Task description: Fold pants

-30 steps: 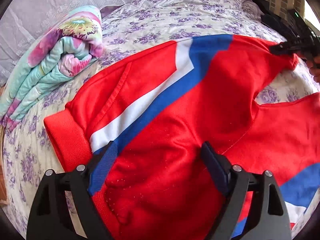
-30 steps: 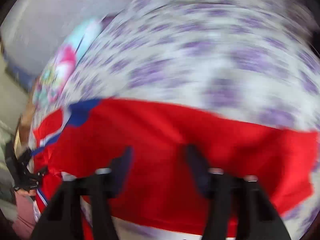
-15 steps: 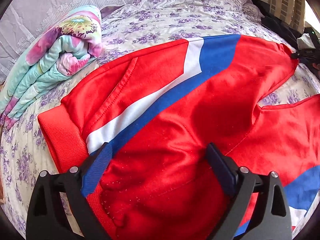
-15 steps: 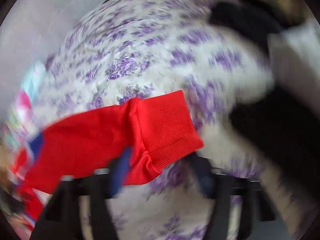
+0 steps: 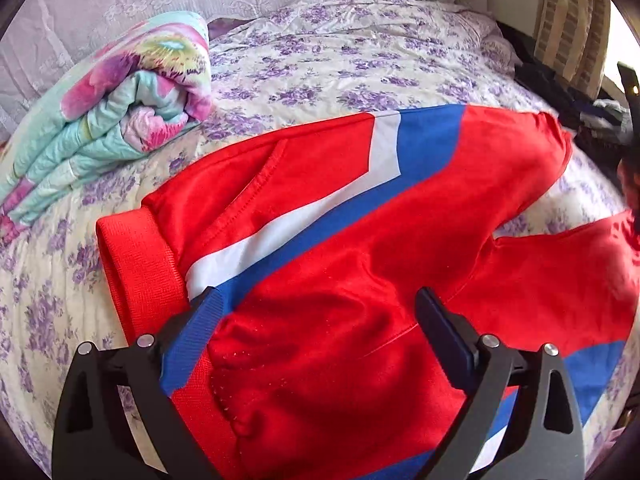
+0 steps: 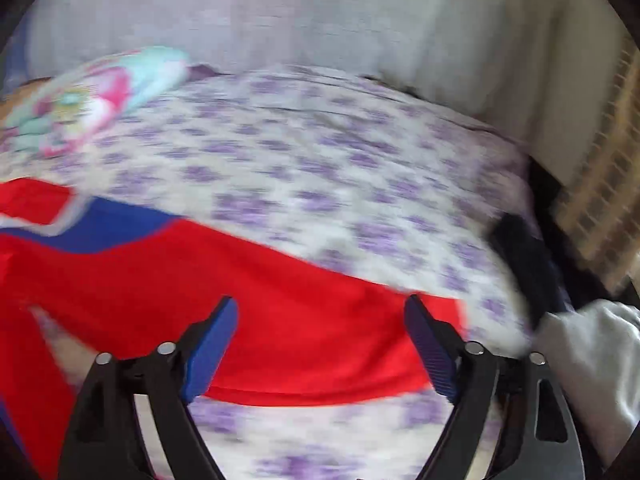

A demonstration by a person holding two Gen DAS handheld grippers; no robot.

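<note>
The red pants (image 5: 360,264) with their blue and white stripes lie spread across the flowered bedsheet (image 5: 320,64), filling the middle and lower right of the left wrist view, waistband toward the lower left. The left gripper (image 5: 320,324) hangs just over the seat of them, jaws wide apart, gripping nothing. In the blurred right wrist view the right gripper (image 6: 320,332) is spread open too, above a leg end at lower centre. A folded floral quilt (image 5: 108,120) sits at upper left, near the pants but apart
</note>
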